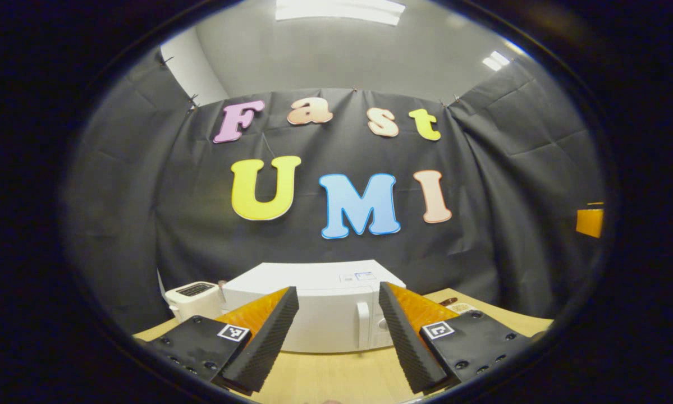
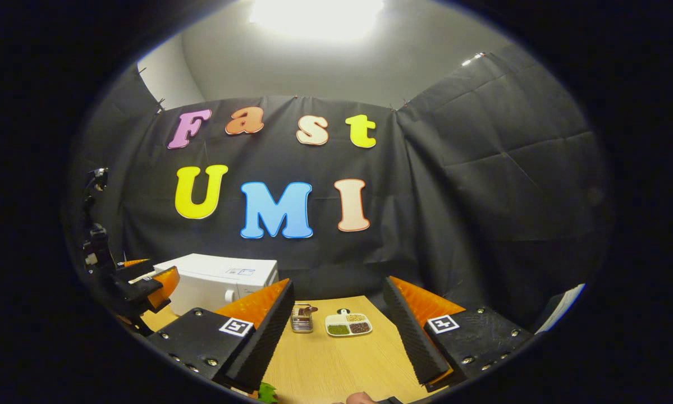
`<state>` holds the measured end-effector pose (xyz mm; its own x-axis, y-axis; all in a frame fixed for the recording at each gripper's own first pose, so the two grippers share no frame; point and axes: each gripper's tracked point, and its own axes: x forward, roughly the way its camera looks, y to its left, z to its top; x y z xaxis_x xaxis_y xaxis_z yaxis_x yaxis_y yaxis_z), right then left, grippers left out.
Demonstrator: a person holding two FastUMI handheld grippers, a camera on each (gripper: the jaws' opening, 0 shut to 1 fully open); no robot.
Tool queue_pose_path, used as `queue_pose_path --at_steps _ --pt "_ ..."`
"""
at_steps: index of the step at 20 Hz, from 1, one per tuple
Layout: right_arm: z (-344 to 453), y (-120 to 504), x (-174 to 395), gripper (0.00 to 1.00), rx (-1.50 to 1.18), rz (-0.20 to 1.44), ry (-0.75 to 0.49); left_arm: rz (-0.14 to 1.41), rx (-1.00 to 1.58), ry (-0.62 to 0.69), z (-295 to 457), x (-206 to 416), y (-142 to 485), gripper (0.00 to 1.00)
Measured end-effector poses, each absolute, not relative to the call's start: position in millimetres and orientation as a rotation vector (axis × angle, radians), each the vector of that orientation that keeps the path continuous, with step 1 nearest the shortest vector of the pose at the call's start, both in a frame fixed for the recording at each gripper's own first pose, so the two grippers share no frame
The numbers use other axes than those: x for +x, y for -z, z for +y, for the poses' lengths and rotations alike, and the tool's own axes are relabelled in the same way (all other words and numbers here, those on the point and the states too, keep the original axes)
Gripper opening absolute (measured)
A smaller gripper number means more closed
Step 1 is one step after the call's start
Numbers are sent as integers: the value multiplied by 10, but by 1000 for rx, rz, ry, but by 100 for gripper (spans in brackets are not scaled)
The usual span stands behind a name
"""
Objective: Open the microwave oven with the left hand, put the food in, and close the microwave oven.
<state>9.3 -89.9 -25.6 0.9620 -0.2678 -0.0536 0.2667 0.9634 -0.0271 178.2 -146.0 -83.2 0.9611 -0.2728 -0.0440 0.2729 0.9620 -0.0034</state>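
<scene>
- Left gripper view looks over a light wooden table [image 1: 336,376] toward a white microwave oven [image 1: 314,306] standing at the far edge against the black cloth wall.
- The microwave's door is closed; its vertical handle [image 1: 362,325] sits at the right of the door, with a round knob just beside it. A small pale label lies on the oven's top, too small to read.
- The left gripper [image 1: 339,336] hovers in front of the oven with its two fingers spread well apart, clamping nothing. Each finger base carries a square black-and-white marker tag, a coded pattern and not writing.
- A white toaster [image 1: 193,297] stands just left of the microwave.
- Right gripper view shows the right gripper [image 2: 339,336] above the table, its fingers likewise wide apart and empty, with the same kind of marker tags.
- Between those fingers, farther off on the table, lies the food: a white divided plate [image 2: 348,324] with small portions in green, tan and dark tones in separate compartments. It is well apart from the microwave, off to the oven's right.
- A small ribbed metal container [image 2: 301,318] stands just left of the plate.
- At the left of this view the other gripper shows, near the microwave.
- A bit of green leaf [image 2: 267,393] shows at the bottom edge.
</scene>
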Motion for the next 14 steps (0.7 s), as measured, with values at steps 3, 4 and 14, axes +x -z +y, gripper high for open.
queue_pose_path --at_steps 3,4,14 --pt "-925 246 49 97 -46 64 328 73 2 322 -1605 2043 1055 95" --pt "-945 245 35 97 -57 64 349 87 -2 333 -1646 2127 1146 97" --pt "-998 380 -118 97 -92 123 529 218 9 416 -2090 2836 2037 95"
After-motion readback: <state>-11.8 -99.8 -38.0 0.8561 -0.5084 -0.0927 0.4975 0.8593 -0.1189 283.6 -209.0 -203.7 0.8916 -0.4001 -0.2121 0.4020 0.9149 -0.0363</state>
